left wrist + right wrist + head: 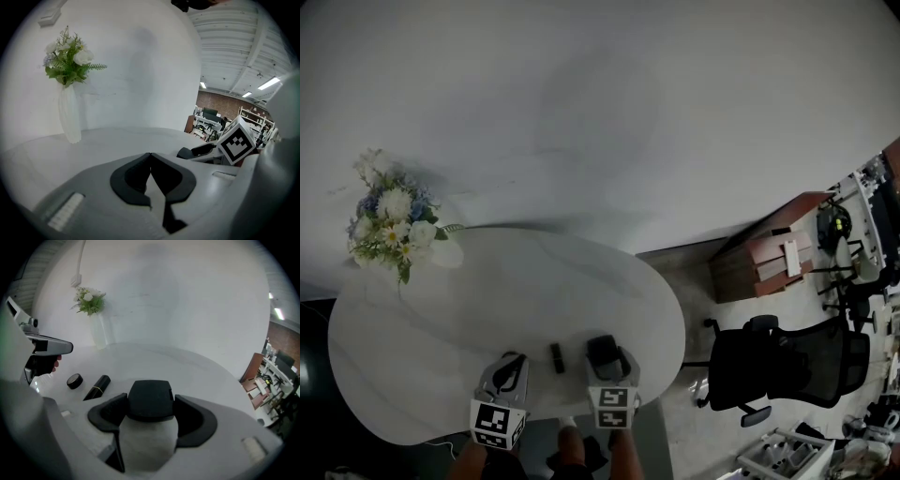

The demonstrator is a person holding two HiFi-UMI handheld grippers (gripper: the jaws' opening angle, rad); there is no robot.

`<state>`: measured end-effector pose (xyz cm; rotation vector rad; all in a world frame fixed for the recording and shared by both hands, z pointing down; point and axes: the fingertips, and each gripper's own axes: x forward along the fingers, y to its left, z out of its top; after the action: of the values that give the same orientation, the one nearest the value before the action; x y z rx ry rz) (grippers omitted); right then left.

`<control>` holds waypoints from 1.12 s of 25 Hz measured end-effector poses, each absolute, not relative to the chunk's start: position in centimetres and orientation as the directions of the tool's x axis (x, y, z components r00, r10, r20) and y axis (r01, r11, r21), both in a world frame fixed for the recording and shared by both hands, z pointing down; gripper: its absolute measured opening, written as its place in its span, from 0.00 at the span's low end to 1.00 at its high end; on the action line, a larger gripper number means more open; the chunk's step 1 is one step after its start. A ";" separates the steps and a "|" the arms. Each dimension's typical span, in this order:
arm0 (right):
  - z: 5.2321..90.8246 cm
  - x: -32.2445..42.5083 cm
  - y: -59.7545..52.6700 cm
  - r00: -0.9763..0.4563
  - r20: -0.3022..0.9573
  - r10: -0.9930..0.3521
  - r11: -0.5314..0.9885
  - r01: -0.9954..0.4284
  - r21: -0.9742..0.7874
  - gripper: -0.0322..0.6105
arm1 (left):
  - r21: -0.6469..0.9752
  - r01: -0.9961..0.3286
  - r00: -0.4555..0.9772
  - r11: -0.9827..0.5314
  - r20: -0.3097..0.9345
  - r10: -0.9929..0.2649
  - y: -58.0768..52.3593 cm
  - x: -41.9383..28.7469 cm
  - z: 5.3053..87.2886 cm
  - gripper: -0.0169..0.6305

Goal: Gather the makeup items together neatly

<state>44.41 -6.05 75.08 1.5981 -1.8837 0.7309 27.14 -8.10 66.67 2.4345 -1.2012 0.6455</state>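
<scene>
Makeup lies on the white oval surface [403,366]. My right tool [151,414] is stretched wide and grips a flat black square compact [150,397]. At about its ten o'clock lie a black lipstick tube [97,386] and a small round black pot [74,380], just beside each other. My left tool [151,164] is pinched together with nothing in it. A white vase of flowers [69,117] stands at the surface's ten o'clock.

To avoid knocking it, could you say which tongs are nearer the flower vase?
Left. In the head view, left tongs are below-right of the flower vase; right tongs, gripping a compact, sit farther right.
</scene>
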 end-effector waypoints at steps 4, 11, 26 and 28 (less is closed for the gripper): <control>75.6 44.4 -6.0 -0.129 0.716 -0.687 0.144 -0.989 -0.040 0.55 | 0.109 -0.804 0.539 -0.585 0.548 -0.639 -8.1 27.3 67.4 0.04; 75.6 44.5 -6.0 -0.110 0.710 -0.696 0.137 -0.990 -0.019 0.55 | 0.112 -0.799 0.546 -0.590 0.545 -0.636 -8.0 27.6 67.3 0.04; 70.8 44.6 -7.2 -0.101 0.661 -0.744 0.124 -0.992 -0.012 0.56 | 0.099 -0.816 0.538 -0.570 0.490 -0.685 -8.9 26.1 63.8 0.04; 68.6 44.3 -7.9 -0.103 0.630 -0.769 0.130 -0.992 -0.004 0.56 | 0.091 -0.821 0.535 -0.564 0.470 -0.703 -9.2 25.7 62.3 0.04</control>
<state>44.26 -7.95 68.65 1.6911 -1.9297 0.6043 25.66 -9.17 62.34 2.4753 -1.2668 0.5577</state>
